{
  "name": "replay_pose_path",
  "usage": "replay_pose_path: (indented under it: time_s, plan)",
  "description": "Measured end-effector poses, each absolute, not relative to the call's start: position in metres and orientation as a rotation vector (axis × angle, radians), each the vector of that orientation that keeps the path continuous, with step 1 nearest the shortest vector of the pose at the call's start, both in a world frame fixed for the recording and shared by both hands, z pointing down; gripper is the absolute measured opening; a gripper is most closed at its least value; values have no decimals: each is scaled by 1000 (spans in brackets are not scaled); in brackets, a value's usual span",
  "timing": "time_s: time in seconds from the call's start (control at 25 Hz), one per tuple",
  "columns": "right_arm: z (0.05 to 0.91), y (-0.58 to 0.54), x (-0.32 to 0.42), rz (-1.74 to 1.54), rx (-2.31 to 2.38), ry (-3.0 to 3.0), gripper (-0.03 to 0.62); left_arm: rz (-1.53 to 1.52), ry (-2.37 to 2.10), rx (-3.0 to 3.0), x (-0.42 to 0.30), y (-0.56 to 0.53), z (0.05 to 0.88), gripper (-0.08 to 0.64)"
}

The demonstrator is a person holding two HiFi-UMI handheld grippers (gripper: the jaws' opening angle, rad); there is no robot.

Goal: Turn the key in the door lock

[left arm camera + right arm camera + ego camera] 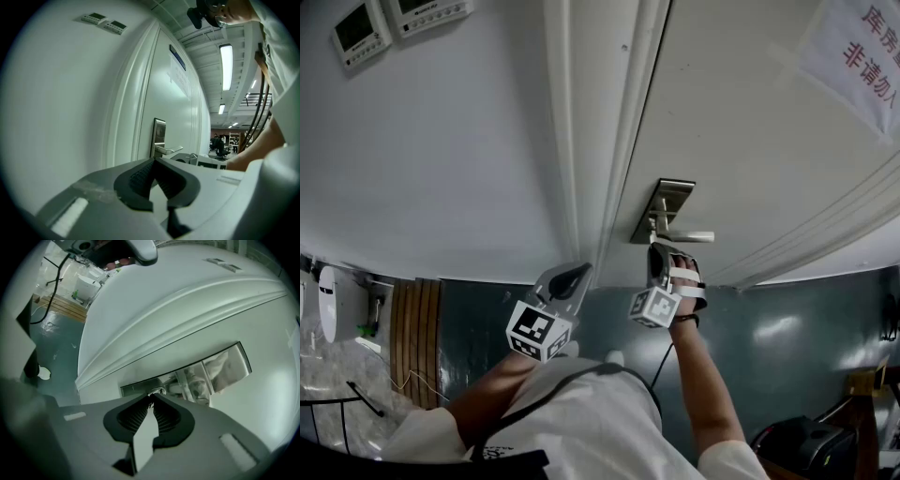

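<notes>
The right gripper [658, 251] is up against the white door [741, 141], its tips just below the polished lock plate [667, 208] and under the lever handle [689, 236]. In the right gripper view its jaws are drawn almost together at the tips [151, 398], pinching a small dark piece, the key [152, 402], which sits at the round metal keyhole ring [157, 390] at the near end of the lock plate [220, 369] (only a sliver of the key shows between the ribbed pads). The gripper is rolled over, so the plate runs slanted across that view. The right hand [686, 286], strapped into the gripper, reaches up from below, and its marker cube [654, 307] is near the wrist.

The left gripper [578, 272] hangs to the left of the right one, near the door frame [609, 141] and apart from the lock. In its own view the jaws meet at the tips [153, 161] with nothing between them; beyond them are the lock plate [159, 136] and the handle [169, 150], farther along the door.

A paper notice [862, 47] is on the door at the upper right, and two wall panels [361, 28] are on the wall [441, 159] far left.
</notes>
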State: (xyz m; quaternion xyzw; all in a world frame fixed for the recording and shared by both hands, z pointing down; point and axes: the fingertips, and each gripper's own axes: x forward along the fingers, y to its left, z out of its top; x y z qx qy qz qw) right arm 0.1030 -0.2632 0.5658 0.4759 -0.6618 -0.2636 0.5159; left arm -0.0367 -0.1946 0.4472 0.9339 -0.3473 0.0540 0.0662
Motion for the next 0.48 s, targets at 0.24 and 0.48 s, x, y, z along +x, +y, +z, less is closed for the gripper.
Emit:
replay_pose_path:
  time_s: [0.24,0.48]
  plan:
    - [550,-255,104,-542,1246,-1644,48,157,-1056,2815,-35,-191,445,5]
    - [546,-237,110,-516,1314,-1692,41,156,-1062,2812,-31,-189,446,5]
